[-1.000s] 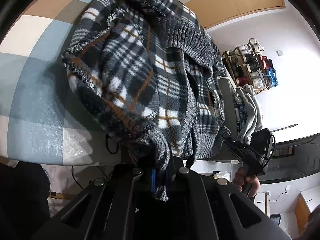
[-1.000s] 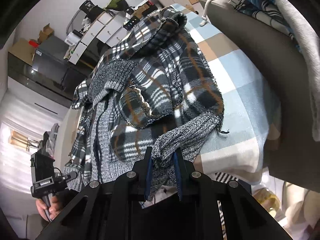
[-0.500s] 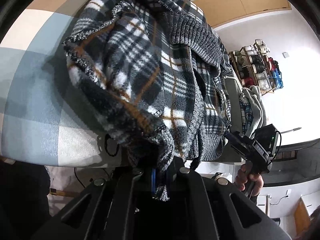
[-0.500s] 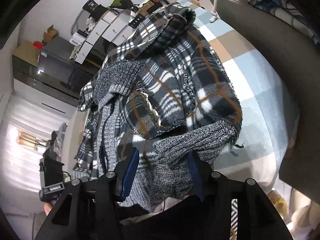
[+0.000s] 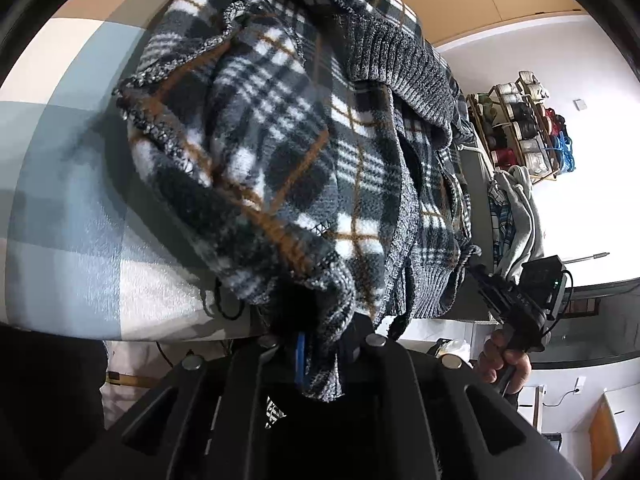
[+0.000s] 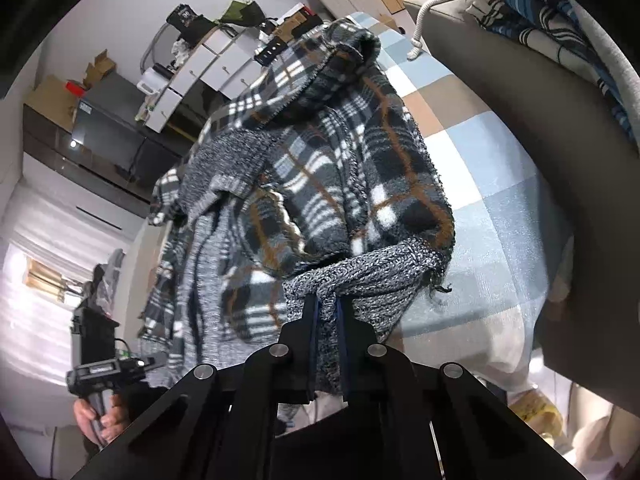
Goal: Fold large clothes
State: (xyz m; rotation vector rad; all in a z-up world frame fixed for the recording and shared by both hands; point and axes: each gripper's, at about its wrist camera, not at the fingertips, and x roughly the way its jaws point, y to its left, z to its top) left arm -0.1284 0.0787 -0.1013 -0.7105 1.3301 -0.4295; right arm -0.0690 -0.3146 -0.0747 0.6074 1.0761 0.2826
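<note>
A large grey, white and brown plaid fleece garment (image 5: 304,152) with grey knit trim lies bunched on a checked blue, beige and white bedcover (image 5: 60,184). My left gripper (image 5: 316,344) is shut on its plaid hem at the bed's near edge. My right gripper (image 6: 326,312) is shut on the grey knit cuff (image 6: 372,276) of the same garment (image 6: 320,168). Each gripper also shows in the other view, the right (image 5: 516,300) and the left (image 6: 104,372), held in a hand.
A grey headboard or sofa arm (image 6: 520,92) carries a pile of other clothes (image 6: 552,12). A shelf of rolled items (image 5: 528,124) stands by the wall. White drawers (image 6: 208,64) and a dark cabinet (image 6: 104,132) are behind the bed.
My right gripper opened half a second ago and has shut again on the knit cuff. The left gripper kept its hold while the garment drew closer and bunched up.
</note>
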